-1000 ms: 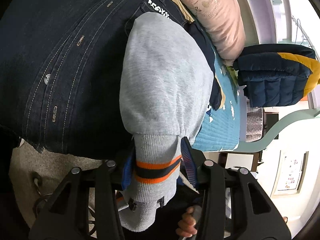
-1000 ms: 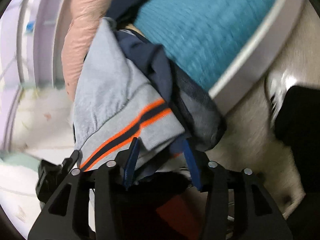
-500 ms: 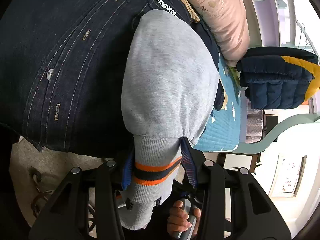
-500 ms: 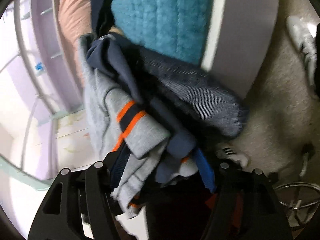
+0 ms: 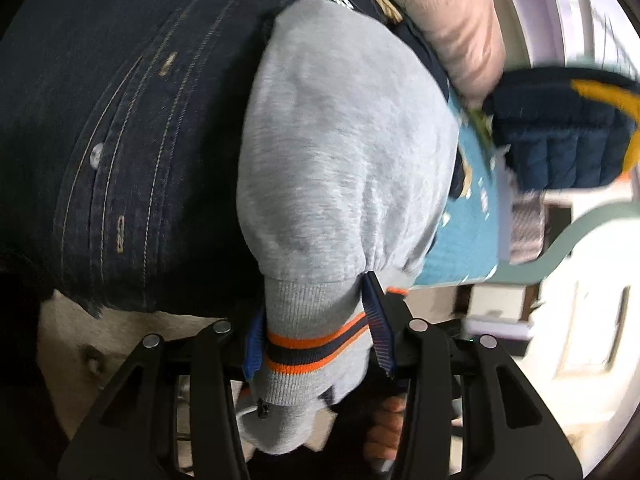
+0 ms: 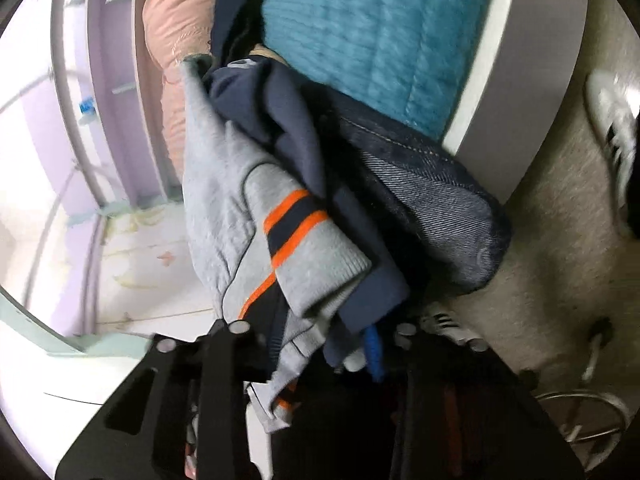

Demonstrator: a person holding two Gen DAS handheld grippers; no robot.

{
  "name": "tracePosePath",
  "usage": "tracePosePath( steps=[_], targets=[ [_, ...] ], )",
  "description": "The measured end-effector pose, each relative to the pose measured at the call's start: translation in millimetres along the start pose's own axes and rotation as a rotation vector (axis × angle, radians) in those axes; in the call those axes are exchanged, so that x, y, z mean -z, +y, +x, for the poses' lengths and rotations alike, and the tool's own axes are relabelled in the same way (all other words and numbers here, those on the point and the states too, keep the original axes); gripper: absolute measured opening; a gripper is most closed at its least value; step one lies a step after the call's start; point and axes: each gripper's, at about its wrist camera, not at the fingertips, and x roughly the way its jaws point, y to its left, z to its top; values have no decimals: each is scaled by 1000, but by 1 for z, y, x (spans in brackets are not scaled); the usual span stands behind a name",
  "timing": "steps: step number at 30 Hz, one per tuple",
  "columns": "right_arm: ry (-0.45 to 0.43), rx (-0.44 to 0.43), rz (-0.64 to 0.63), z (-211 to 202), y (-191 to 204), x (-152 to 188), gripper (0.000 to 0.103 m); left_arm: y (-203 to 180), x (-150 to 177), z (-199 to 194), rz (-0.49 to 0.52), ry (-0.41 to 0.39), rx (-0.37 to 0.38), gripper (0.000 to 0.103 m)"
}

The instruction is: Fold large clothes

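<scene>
Sweatshirt (image 5: 344, 152) in grey fleece, with navy panels and an orange-and-navy striped rib, hangs between the two tools off the edge of the bed (image 6: 376, 40), draped partly over a dark denim garment (image 5: 120, 120) that lies across the teal quilt. It seems to be held up by two separate points so that the cloth can be drawn out and squared before a fold, which would explain why it is lifted clear instead of lying flat. The left tongs (image 5: 318, 334) are clenched on a ribbed striped cuff (image 5: 308, 344), the blue pads pressing it from both sides with the sleeve ballooning out ahead of them. The right tongs (image 6: 320, 356) are closed down on a bunched wad of the same garment, grey ribbed hem and navy fabric together; one blue pad shows, the other is buried in cloth. Beyond lie a pink pillow (image 5: 452, 20) and a navy and yellow puffer jacket (image 5: 560, 128), apart from the grey fleece.
</scene>
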Motion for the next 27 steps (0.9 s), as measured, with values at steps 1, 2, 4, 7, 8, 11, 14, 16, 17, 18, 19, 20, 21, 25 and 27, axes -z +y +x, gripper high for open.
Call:
tracePosePath(
  steps=[1, 2, 4, 7, 8, 11, 14, 16, 17, 18, 19, 20, 21, 25, 27],
  targets=[
    [-11, 54, -55, -4, 12, 2, 25, -2, -1, 1, 24, 11, -20, 43],
    [-26, 96, -110, -7, 24, 5, 24, -5, -2, 2, 43, 20, -39, 43],
    [-51, 163, -207, -11, 47, 12, 22, -10, -6, 1, 75, 37, -65, 43],
    [-73, 245, -319, -12, 70, 17, 22, -19, -9, -1, 129, 63, -100, 54],
    [-75, 256, -328, -10, 72, 18, 22, -22, -9, -1, 155, 71, -114, 66],
    [-76, 312, -353, -5, 76, 23, 21, -36, -11, -10, 226, 54, -157, 82],
    [-73, 333, -383, -3, 81, 28, 21, -41, -17, -24, 240, 46, -110, 89],
    [-74, 338, -394, 2, 79, 30, 21, -46, -25, -33, 261, 20, -122, 90],
    [-74, 337, -397, -1, 77, 29, 21, -47, -29, -35, 265, 8, -134, 90],
    [-73, 336, -397, -1, 76, 29, 21, -46, -35, -37, 257, -6, -144, 90],
    [-70, 333, -393, -1, 75, 28, 21, -43, -40, -39, 247, -9, -145, 90],
    [-68, 329, -392, -6, 73, 27, 21, -39, -45, -37, 233, -9, -147, 90],
    [-67, 325, -392, -6, 70, 27, 21, -36, -49, -36, 224, -7, -150, 90],
    [-57, 319, -400, -6, 67, 26, 21, -31, -67, -25, 213, -6, -148, 90],
    [-56, 316, -391, -5, 65, 26, 21, -30, -78, -19, 220, 13, -150, 90]
  ],
)
